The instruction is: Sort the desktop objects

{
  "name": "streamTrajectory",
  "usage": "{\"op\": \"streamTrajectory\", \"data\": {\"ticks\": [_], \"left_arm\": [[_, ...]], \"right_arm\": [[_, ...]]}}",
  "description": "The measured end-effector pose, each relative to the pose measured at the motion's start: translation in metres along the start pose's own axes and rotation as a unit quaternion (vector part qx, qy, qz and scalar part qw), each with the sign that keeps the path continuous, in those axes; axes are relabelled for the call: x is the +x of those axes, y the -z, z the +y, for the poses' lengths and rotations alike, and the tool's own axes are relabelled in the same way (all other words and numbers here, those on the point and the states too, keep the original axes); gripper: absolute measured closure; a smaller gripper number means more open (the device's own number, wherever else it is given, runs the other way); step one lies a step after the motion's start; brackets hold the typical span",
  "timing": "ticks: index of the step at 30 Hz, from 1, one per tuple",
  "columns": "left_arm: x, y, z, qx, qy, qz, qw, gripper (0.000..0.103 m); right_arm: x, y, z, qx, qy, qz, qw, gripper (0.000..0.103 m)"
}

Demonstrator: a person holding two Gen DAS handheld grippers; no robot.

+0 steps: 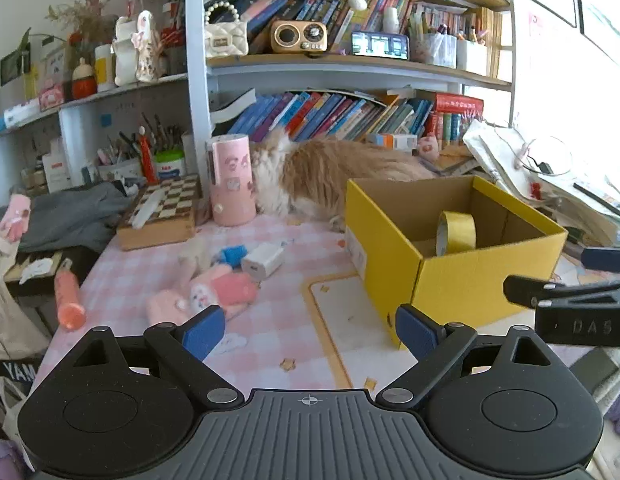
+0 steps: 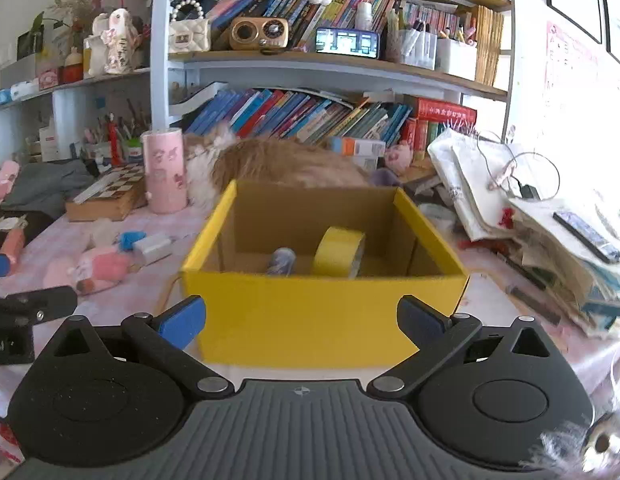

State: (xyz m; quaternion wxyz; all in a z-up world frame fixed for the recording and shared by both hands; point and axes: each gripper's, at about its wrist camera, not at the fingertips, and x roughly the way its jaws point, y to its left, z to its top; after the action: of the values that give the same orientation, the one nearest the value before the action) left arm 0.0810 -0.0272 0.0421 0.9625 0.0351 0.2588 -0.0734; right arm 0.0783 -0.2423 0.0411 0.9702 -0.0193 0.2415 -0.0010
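One open yellow cardboard box (image 2: 326, 312) held one upright roll of glossy yellow tape (image 2: 339, 258) and one small blurred cylinder (image 2: 281, 261). Left of the box lay one white plastic charger cube (image 1: 261, 264) and one pink plush toy (image 1: 213, 294). The left gripper (image 1: 310, 330) and the right gripper (image 2: 301, 320) both stood spread and empty.

yellow box (image 2: 326, 312) with tape roll (image 2: 338, 253) inside, just beyond the wide-spread right tool (image 2: 301, 318)

Raised letters "DAS" stand on the black plastic right claw (image 1: 566, 276), right of the left claw; white "YAM" marks a dark bag (image 1: 17, 370) at far left.
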Motion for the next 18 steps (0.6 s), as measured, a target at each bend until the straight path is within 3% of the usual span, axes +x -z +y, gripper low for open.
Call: {"op": "streamTrajectory", "data": {"ticks": [10,18], "left_arm": [[-0.030,0.024,0.036,0.018,0.000,0.009,0.9998,0.009],[-0.050,0.039,0.059,0.022,-0.009,0.019,0.9995,0.008]], "right_arm": [[-0.025,0.027,0.053,0.009,-0.007,0.028,1.000,0.001],[-0.034,0.031,0.090,0.000,-0.045,0.055,0.997,0.001]]}}
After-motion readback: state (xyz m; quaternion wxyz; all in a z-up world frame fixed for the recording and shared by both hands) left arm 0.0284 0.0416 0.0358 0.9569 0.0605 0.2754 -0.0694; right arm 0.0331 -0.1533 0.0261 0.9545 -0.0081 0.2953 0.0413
